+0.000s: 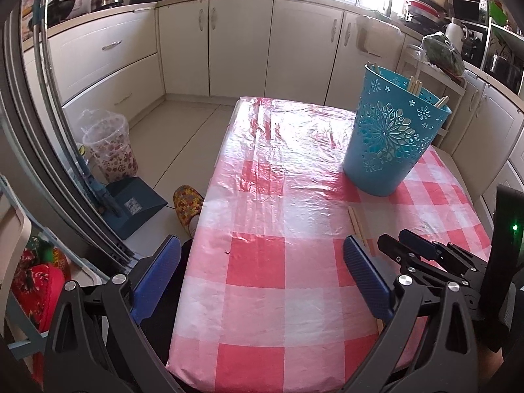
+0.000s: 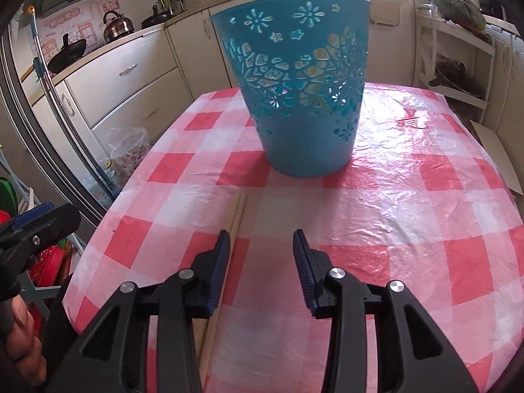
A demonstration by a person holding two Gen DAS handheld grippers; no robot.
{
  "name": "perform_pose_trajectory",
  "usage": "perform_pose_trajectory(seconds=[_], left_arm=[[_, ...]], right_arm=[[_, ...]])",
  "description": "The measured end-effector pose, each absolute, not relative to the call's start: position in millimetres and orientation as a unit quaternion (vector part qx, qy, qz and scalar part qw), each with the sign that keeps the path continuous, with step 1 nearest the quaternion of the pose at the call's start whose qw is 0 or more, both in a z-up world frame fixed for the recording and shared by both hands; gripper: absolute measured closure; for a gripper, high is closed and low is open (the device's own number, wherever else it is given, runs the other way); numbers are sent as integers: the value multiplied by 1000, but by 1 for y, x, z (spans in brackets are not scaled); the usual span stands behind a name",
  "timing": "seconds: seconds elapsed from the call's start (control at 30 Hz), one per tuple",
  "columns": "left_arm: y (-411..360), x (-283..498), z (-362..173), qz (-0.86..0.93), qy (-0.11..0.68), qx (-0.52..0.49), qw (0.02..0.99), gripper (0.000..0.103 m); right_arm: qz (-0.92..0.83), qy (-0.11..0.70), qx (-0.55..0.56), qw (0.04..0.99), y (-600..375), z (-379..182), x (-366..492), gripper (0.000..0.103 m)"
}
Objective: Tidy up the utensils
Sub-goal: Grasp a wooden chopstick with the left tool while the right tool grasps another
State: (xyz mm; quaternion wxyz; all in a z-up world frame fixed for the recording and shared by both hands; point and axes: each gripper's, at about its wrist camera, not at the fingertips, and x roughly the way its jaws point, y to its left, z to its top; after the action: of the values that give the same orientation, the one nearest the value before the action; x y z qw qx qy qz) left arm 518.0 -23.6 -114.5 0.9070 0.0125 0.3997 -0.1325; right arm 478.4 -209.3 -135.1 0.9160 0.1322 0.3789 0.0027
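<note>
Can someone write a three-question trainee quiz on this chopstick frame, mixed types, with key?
1. True or false: the blue basket lies on its side.
2. The loose chopsticks on the tablecloth are: A) between the right gripper fingers, B) beside its left finger, C) under the basket.
3. Fill in: the left gripper jaws stand ____ with nothing between them.

Key: 1 false, it stands upright with chopsticks already inside; 2 B; 3 open.

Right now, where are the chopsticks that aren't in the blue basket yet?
The loose chopsticks lie flat on the checked tablecloth, just in front of the blue basket, running under the right gripper beside its left finger.
</note>
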Motion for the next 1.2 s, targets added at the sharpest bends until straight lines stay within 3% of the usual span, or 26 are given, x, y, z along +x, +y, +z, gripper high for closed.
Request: perform_pose_trajectory(seconds=[0.23, 0.5, 0.8, 0.87, 0.97, 1.03, 1.13, 1.2], left_arm=[[-32, 517, -117, -139, 402, 22, 905, 8], [-52, 519, -118, -162, 412, 32, 896, 8], [-118, 536, -148, -206, 449, 72, 867, 8], [-132, 538, -156, -207, 454, 87, 863, 14], [-143, 542, -164, -211, 461, 98, 856, 34], [-147, 544, -169, -219, 466, 106, 850, 59], [-146, 546, -174, -243, 464, 110, 845, 88], [-143, 548, -175, -270, 463, 103, 838, 97]], right_arm=[[4, 402, 100, 910, -196, -146, 485, 68], [-14, 420, 73, 905, -206, -146, 477, 89], [-29, 458, 94, 884, -251, -145, 464, 90], [-32, 457, 128, 880, -266, -146, 460, 90], [-34, 452, 165, 876, -279, -148, 456, 90], [-34, 449, 169, 877, -279, -148, 457, 89], [-37, 446, 161, 880, -276, -149, 458, 89], [-38, 443, 155, 882, -274, -148, 461, 89]])
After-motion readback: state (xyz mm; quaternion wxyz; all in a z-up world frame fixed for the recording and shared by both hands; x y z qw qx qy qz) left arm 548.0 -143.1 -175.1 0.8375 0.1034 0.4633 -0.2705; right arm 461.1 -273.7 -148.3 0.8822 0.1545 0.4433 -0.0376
